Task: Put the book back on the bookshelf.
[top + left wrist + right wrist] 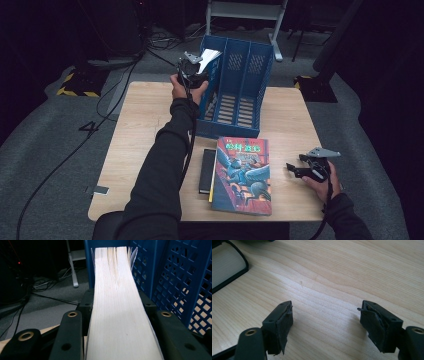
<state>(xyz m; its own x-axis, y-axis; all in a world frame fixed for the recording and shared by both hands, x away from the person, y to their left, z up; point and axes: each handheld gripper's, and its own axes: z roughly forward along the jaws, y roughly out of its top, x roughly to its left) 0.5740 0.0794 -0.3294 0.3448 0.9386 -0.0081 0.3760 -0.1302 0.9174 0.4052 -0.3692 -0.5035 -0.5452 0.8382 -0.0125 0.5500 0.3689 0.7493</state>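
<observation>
Wooden table (150,130) is bearing the work: nearest the person, two books (242,175) are lying stacked, and the right gripper (300,169) is resting beside them, jaws wide and empty. Farther off, the left gripper (192,67) is clamping a thick book (117,302) by its pale, slightly fanned page edge, lowering it, probably into the leftmost slot of the blue file rack (240,90); next it is needing a straight drop, then release

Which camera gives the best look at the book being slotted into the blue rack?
The left gripper view: the book's page edges run up between its jaws. The high view shows a white corner at the blue rack.
</observation>
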